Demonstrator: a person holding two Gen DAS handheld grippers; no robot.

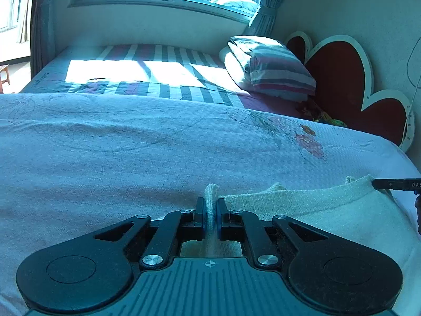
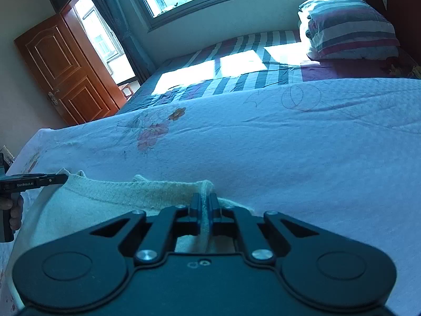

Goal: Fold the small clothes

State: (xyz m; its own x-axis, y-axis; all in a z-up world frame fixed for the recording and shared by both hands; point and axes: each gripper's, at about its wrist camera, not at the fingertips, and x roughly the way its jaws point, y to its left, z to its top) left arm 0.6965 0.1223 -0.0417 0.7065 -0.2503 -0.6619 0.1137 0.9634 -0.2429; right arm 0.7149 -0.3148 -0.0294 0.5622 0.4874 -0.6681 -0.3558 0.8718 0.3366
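Closest to each lens, a black claw grips cream knit. Left claw [image 1: 210, 212] has a bunched corner of the small cream garment [image 1: 302, 210] standing up between its narrowly parted pads; whether they bite firmly or only cradle the cloth I cannot tell for certain, though the fabric fills the gap and touches both pads. Right claw [image 2: 204, 208] is pressed together on the opposite corner of the same garment [image 2: 105, 205], pinching a fold of its edge.

That garment lies flat on the pale floral bedspread [image 1: 158, 144], near the bed's closest edge, its far hem stretched between the two claws. Beyond it, well apart, sit a striped sheet [image 2: 236, 60] and a folded striped quilt [image 1: 276, 65] by the heart-shaped headboard [image 1: 342, 79].

Judging by the matched corner grips, the step is carrying one edge over to make a fold. To do it well, both corners should rise together and travel level, keeping the hem taut but not stretched. Knit sags and drags, so lift enough to clear the lower layer. Check the left grip first; a loose pinch there would let its corner slip and skew the fold. Lay edge onto edge before letting go.
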